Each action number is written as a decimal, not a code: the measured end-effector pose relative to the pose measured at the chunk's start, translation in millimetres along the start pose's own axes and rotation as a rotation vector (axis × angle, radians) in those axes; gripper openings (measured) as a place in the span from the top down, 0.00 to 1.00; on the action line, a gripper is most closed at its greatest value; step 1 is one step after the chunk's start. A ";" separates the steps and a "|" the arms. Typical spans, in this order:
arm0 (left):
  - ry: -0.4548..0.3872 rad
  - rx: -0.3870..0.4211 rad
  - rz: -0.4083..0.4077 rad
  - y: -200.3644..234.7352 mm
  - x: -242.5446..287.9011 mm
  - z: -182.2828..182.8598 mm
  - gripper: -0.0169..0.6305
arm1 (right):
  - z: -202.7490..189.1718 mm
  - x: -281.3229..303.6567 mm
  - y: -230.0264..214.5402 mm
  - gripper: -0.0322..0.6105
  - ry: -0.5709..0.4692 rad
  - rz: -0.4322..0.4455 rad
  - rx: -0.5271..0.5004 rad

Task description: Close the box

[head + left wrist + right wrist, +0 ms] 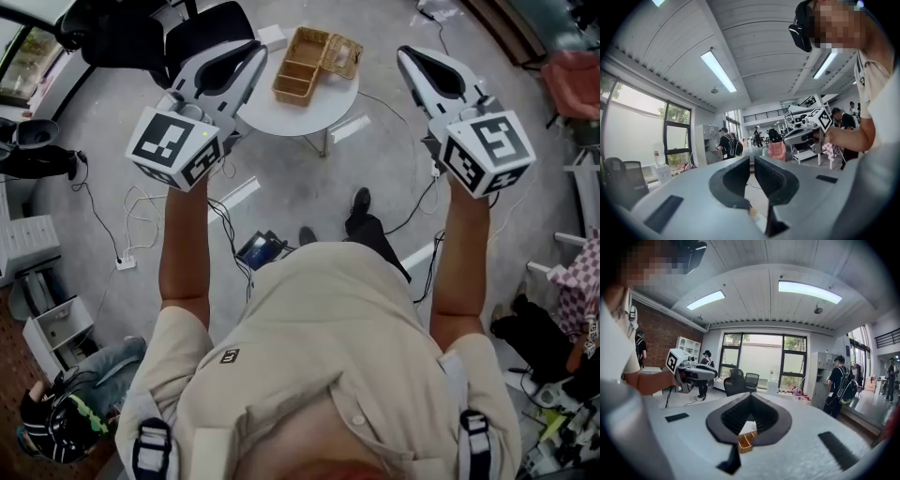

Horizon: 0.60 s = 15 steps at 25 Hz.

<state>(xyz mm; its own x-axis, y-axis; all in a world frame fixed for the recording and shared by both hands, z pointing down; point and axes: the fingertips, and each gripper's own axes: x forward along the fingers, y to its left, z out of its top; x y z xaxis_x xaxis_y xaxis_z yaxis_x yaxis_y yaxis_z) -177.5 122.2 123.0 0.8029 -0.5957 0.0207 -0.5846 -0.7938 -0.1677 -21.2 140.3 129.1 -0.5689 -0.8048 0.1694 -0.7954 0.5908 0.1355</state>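
A woven wicker box [300,66] stands on a small round white table [281,114], its lid [344,54] swung open to the right. I hold both grippers up high over the floor, well clear of the table. My left gripper [255,49] is to the box's left, shut and empty, its jaws [752,158] close together. To the box's right, my right gripper [405,54] is shut with nothing held. A bit of the box [745,442] shows through the gap at the base of the right gripper [750,395] jaws.
Cables [141,211] and a power strip [125,263] run over the grey floor. A blue device [259,249] lies near the person's feet. Black chairs [202,33] stand behind the table, white drawers [56,333] at left. Other people stand far off in the room.
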 end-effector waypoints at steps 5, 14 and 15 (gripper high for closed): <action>0.023 -0.011 0.036 11.6 31.5 -12.2 0.92 | -10.8 16.7 -34.5 0.96 -0.002 0.029 0.001; 0.064 -0.027 0.099 28.2 105.9 -31.0 0.92 | -26.9 47.5 -117.1 0.96 -0.003 0.092 0.002; 0.068 -0.028 0.106 30.3 113.3 -32.7 0.92 | -29.2 51.5 -124.6 0.96 -0.003 0.101 0.004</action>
<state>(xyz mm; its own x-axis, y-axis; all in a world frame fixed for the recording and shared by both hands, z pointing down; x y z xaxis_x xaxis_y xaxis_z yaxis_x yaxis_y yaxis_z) -108.0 26.7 152.5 0.7274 -0.6825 0.0710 -0.6695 -0.7286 -0.1446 54.7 27.0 149.4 -0.6467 -0.7415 0.1787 -0.7350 0.6684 0.1137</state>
